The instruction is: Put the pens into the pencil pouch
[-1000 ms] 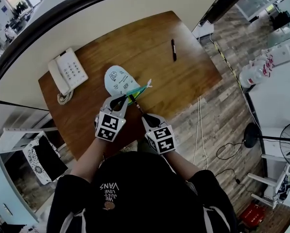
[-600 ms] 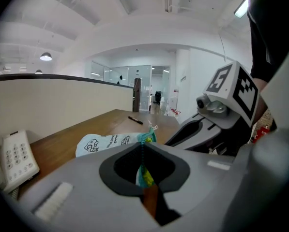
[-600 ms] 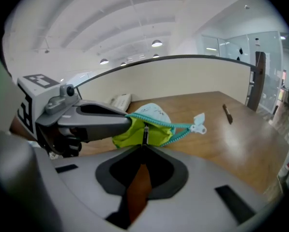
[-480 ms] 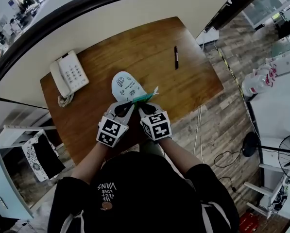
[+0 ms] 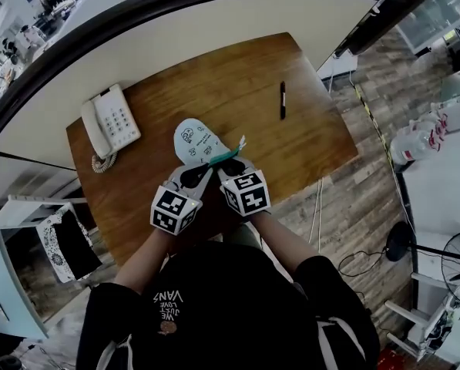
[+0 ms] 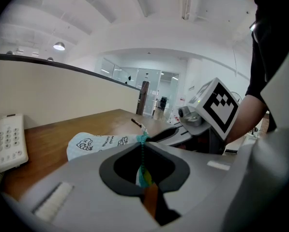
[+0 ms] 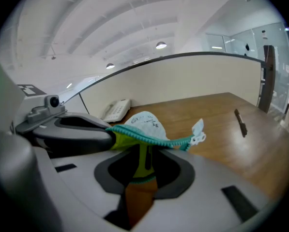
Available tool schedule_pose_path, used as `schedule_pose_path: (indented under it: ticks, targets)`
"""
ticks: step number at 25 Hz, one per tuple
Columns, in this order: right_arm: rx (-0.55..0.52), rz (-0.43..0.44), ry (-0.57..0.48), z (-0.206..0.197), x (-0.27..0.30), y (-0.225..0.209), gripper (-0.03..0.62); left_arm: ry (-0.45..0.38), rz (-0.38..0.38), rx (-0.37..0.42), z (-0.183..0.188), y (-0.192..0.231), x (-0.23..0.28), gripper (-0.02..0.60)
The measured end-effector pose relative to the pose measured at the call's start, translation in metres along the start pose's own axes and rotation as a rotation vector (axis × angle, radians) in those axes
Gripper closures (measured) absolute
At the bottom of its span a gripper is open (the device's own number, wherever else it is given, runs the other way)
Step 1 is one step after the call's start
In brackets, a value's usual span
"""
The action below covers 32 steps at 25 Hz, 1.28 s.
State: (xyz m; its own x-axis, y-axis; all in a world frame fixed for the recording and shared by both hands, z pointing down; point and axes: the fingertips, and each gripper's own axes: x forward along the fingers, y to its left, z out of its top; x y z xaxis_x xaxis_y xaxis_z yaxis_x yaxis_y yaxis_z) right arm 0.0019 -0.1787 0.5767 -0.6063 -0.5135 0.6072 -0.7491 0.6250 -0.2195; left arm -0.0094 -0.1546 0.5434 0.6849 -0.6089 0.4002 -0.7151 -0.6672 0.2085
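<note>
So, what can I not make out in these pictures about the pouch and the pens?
Inside of the pencil pouch: hidden in all views by its own fabric, so pens inside cannot be told.
Pouch's near end, head view: covered by the left gripper and right gripper.
Print on the pouch: too small in the head view.
Pen on the table: too small in every view to tell whether capped.
</note>
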Motion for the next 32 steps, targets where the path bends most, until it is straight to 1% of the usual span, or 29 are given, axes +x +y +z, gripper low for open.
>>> schedule_pose_path:
  ticks: [4, 7, 10, 17, 22, 26, 28, 32]
  targets:
    - [0.014, 0.030, -0.011, 0.001, -0.009, -0.011, 0.522, 0.000, 0.033, -0.042, 0.000, 0.008, 0.009, 0.557]
    - [0.029, 0.010, -0.026, 0.001, -0.021, -0.034, 0.522, 0.000, 0.058, -0.072, 0.001, 0.015, 0.017, 0.557]
    - [0.050, -0.050, -0.014, -0.006, -0.029, -0.069, 0.523, 0.001, 0.082, -0.097, 0.001, 0.020, 0.025, 0.557]
    - [0.044, -0.192, 0.037, -0.011, -0.030, -0.159, 0.522, 0.002, 0.139, -0.163, -0.001, 0.028, 0.038, 0.557]
    - [0.122, -0.286, 0.038, -0.007, -0.022, -0.225, 0.522, -0.005, 0.197, -0.212, -0.002, 0.038, 0.047, 0.557]
    - [0.146, -0.395, 0.013, 0.002, -0.022, -0.270, 0.522, -0.004, 0.233, -0.236, -0.003, 0.042, 0.049, 0.557]
    - [0.160, -0.415, 0.015, 0.004, -0.018, -0.284, 0.522, -0.002, 0.252, -0.247, -0.005, 0.045, 0.048, 0.557]
    - [0.155, -0.406, 0.065, 0.001, -0.003, -0.295, 0.513, -0.003, 0.278, -0.264, -0.007, 0.049, 0.044, 0.557]
